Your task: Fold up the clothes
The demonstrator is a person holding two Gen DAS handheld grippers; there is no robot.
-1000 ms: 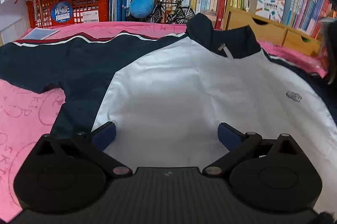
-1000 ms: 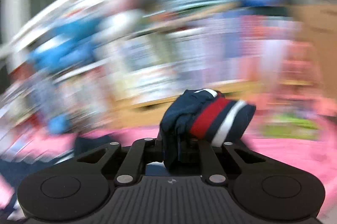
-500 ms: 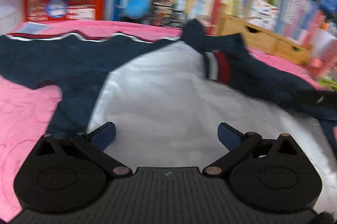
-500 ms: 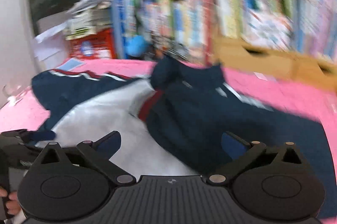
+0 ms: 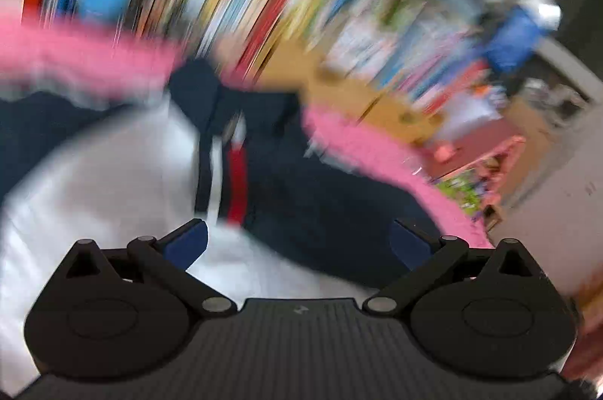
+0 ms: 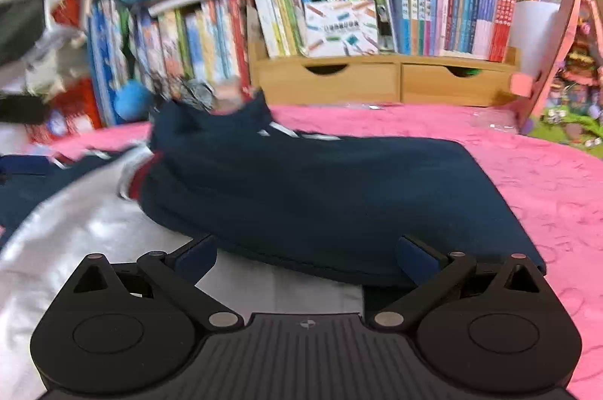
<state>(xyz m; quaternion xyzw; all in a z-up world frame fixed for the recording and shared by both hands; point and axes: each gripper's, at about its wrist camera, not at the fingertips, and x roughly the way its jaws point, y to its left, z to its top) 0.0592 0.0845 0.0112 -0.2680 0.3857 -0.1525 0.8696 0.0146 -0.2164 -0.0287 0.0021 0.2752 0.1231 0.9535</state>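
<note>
Just ahead of the right claw [image 6: 306, 258], spread wide with nothing between its pads: navy-and-white jacket [image 6: 320, 196], flat on the pink tabletop [image 6: 546, 181], navy sleeve folded across the white front. Same jacket [image 5: 301, 196] beyond the left claw [image 5: 297, 241], likewise spread and empty. Heavily blurred in the left view; bookshelf [image 6: 377, 4] behind reduced to streaks there. Jacket's near hem hidden under both claws.

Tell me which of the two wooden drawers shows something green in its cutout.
The right wooden drawer: green shows in its handle notch; the left wooden drawer's notch is dark.
</note>
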